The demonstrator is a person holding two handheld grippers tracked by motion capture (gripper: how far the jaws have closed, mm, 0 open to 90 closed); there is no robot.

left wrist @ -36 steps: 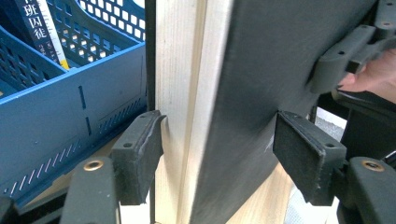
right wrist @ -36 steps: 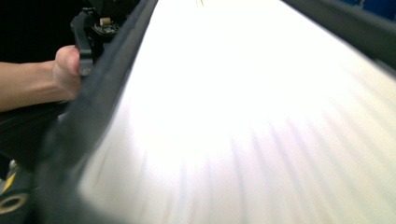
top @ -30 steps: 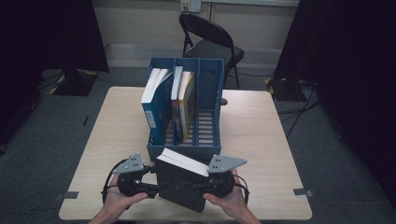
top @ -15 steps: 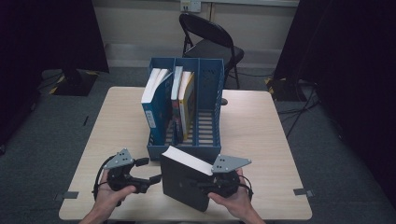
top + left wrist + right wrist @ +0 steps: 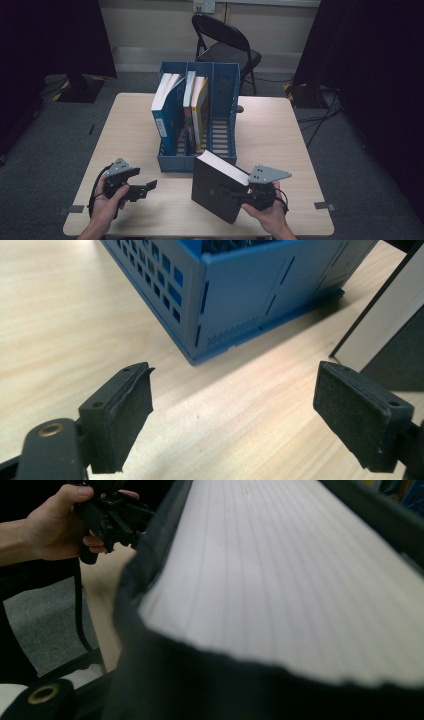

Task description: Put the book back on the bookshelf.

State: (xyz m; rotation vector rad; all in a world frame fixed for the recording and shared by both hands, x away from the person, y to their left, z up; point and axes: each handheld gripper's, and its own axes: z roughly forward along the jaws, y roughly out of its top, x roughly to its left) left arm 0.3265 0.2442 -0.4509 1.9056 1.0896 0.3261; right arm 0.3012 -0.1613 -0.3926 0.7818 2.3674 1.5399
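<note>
One gripper point(image 5: 239, 196), the right, is now left pinching the black book point(image 5: 215, 192), which is held tilted over the table point(image 5: 280, 130) just in front of the blue rack point(image 5: 197, 161). The left gripper point(image 5: 146, 187) has been drawn clear and is spread wide, empty. Slotting the book into the rack's free right compartment is judged likely next.

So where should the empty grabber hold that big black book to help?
Probably the black book's left edge, coming in from its left side. The book stands tilted on the table, the right gripper has its other edge, and the left gripper sits open beside that free edge.
</note>
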